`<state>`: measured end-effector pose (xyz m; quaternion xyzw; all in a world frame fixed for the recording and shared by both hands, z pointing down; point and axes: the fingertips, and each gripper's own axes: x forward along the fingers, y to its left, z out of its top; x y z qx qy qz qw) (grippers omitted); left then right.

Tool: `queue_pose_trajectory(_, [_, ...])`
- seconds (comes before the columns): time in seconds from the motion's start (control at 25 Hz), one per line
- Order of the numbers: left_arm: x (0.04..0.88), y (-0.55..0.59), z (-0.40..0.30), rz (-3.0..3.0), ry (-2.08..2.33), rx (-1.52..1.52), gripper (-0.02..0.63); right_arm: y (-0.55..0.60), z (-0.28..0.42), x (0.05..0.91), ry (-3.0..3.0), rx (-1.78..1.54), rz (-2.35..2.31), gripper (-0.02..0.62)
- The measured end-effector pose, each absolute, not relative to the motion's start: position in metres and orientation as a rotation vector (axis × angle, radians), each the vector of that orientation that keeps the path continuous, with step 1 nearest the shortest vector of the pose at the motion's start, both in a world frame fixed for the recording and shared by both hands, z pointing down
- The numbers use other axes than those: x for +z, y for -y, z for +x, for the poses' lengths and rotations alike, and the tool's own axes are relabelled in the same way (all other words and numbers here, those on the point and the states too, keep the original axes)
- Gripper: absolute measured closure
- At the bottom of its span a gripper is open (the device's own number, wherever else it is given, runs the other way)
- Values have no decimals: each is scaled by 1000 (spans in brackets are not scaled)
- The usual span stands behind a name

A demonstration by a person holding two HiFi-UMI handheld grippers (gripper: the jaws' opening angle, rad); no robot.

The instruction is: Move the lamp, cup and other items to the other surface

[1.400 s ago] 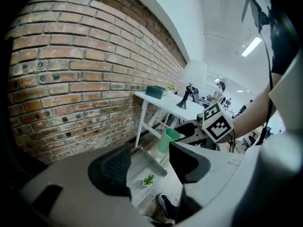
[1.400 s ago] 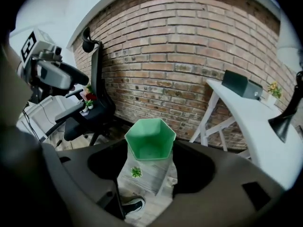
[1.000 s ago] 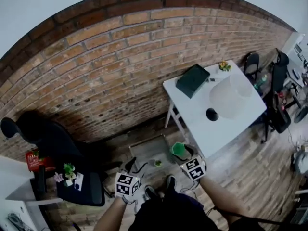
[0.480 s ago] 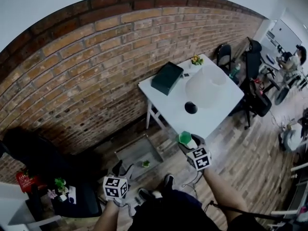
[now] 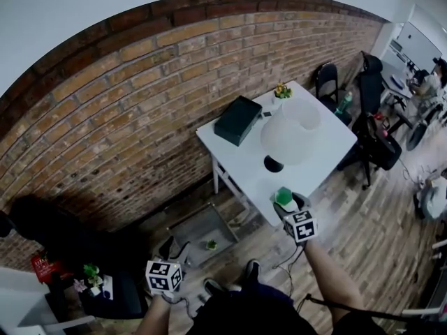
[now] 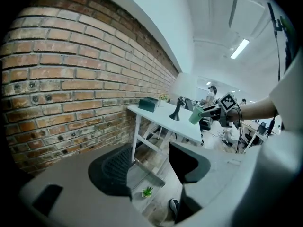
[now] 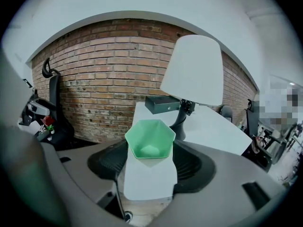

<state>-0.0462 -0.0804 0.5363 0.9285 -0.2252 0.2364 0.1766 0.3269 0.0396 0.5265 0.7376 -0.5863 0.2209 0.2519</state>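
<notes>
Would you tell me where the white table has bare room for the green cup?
Bare: the table's near edge in front of the lamp, and the strip left of its base. Crowded: the far side, with the dark box and small plant.

White table (image 5: pixel 234 155) with lamp (image 5: pixel 286 137), black box (image 5: pixel 238 120)

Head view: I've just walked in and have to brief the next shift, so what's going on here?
A person with a gripper in each hand is moving items to the white table. The right gripper is closed on a green cup, held at the table's near edge and not yet set down. A lamp, a dark box and a small potted plant stand on the table. The left gripper is open and empty, low above the floor.
</notes>
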Motion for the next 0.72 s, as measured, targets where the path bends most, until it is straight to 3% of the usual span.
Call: queue_pose_trajectory(0.72, [539, 41, 52, 2574, 746, 696, 360, -67, 480, 554, 1561, 628, 1980, 293])
